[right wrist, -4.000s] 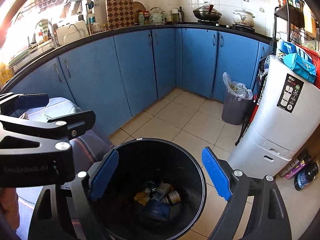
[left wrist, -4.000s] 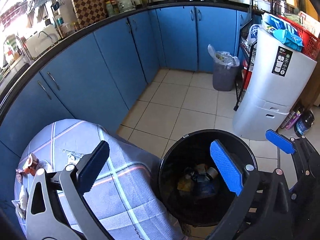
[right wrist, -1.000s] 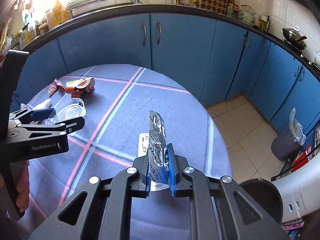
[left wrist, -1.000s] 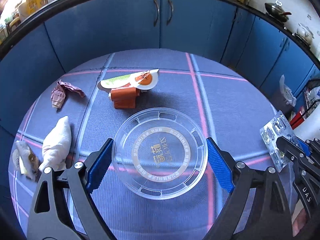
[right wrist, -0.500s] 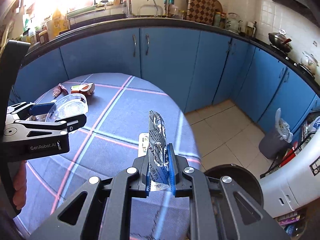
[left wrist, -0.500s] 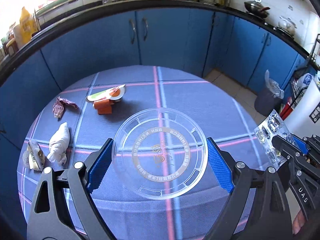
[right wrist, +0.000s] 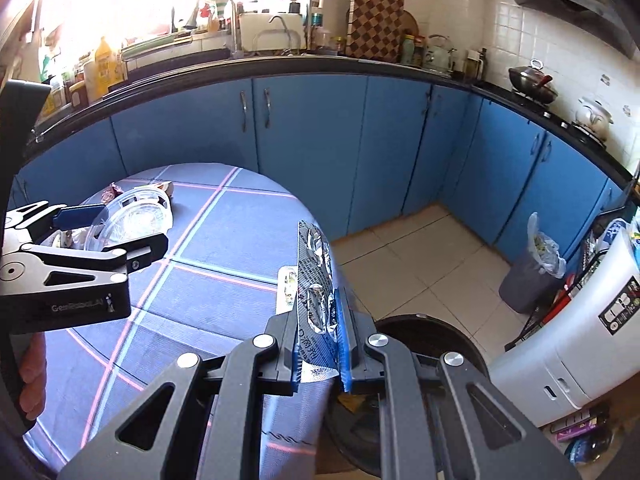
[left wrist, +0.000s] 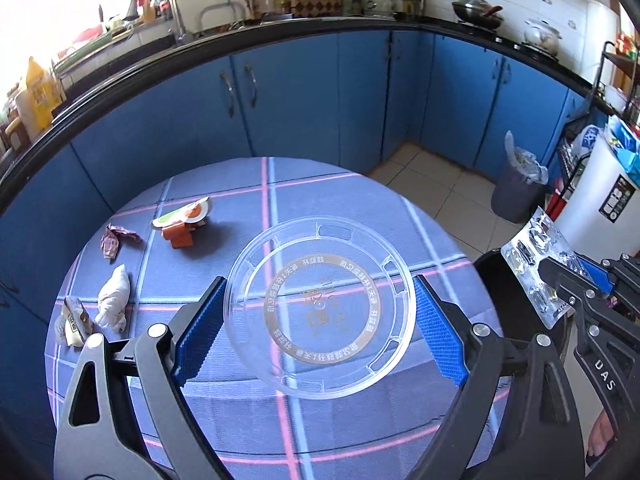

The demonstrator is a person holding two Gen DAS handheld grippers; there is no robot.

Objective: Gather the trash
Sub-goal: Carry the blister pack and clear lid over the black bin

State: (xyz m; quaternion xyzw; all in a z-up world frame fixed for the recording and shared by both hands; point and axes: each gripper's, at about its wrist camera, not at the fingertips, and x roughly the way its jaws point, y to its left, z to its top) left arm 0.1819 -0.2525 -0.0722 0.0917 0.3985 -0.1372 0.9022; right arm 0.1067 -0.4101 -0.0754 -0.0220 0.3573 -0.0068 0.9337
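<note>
My left gripper [left wrist: 318, 322] is shut on a clear round plastic lid [left wrist: 320, 308] with gold print and holds it above the round table [left wrist: 280, 208]; the lid also shows in the right wrist view [right wrist: 132, 216]. My right gripper [right wrist: 320, 340] is shut on a silver blister pack [right wrist: 314, 280], held upright near the table's right edge; the pack also shows in the left wrist view [left wrist: 536, 272]. The black trash bin [right wrist: 436, 332] stands on the floor just right of the table, below the right gripper. An orange cup with a peeled lid [left wrist: 182, 224], a crumpled wrapper [left wrist: 114, 240] and white tissue [left wrist: 114, 300] lie on the table.
A second blister strip [right wrist: 289, 286] lies at the table edge. More crumpled trash [left wrist: 72, 322] sits at the table's left rim. Blue cabinets [left wrist: 280, 92] ring the room. A grey lined bin [left wrist: 516, 184] and a white appliance [right wrist: 580, 340] stand at the right.
Both grippers have lifted and swung to the right with their loads, away from the table's middle. The black bin has come into view beside the right gripper.
</note>
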